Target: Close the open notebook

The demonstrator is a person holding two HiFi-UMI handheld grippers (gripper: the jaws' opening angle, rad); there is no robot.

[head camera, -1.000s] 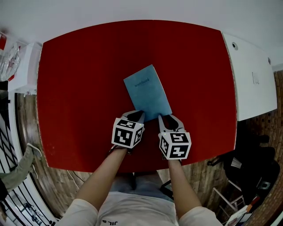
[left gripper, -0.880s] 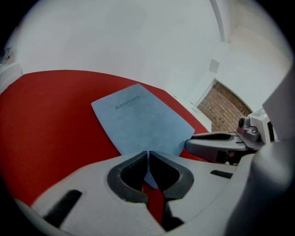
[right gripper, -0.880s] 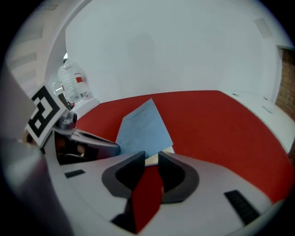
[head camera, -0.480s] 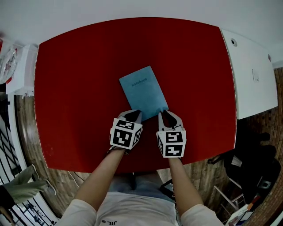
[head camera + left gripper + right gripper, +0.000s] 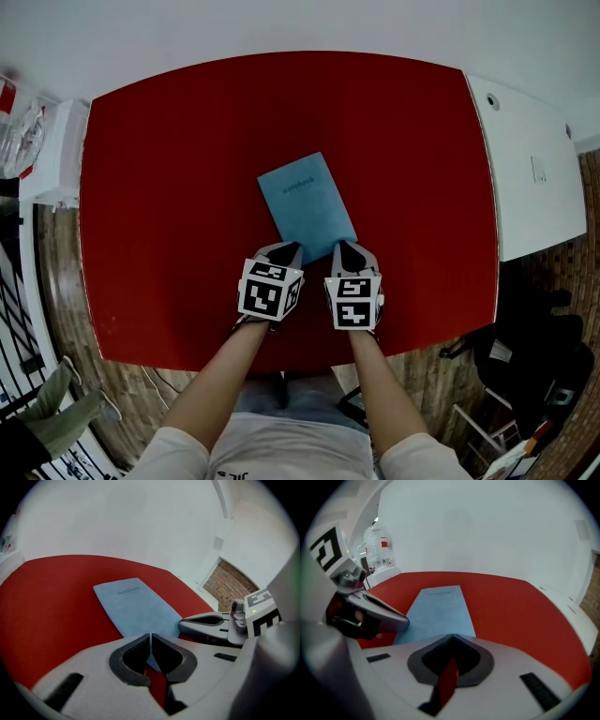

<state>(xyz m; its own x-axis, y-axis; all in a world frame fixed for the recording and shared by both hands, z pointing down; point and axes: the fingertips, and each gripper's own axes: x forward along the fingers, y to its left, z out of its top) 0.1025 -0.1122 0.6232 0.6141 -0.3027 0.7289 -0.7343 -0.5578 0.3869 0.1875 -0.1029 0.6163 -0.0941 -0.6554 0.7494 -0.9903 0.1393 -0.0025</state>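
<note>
The person is wearing a white short-sleeved shirt, and the left claw and right claw are showing pale grey bodies, dark ribbed pads and white cubes bearing black square markers.

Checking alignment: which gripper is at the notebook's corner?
The left gripper: its shut jaws sit at the blue notebook's near-left corner; the right gripper faces the near edge.

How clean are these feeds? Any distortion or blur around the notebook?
Head view: strong barrel distortion, the red table bows at its edges; notebook sharp. Left gripper view: fisheye with dark corners, cover print readable, near jaws soft. Right gripper view: same fisheye, cover print blurred.
</note>
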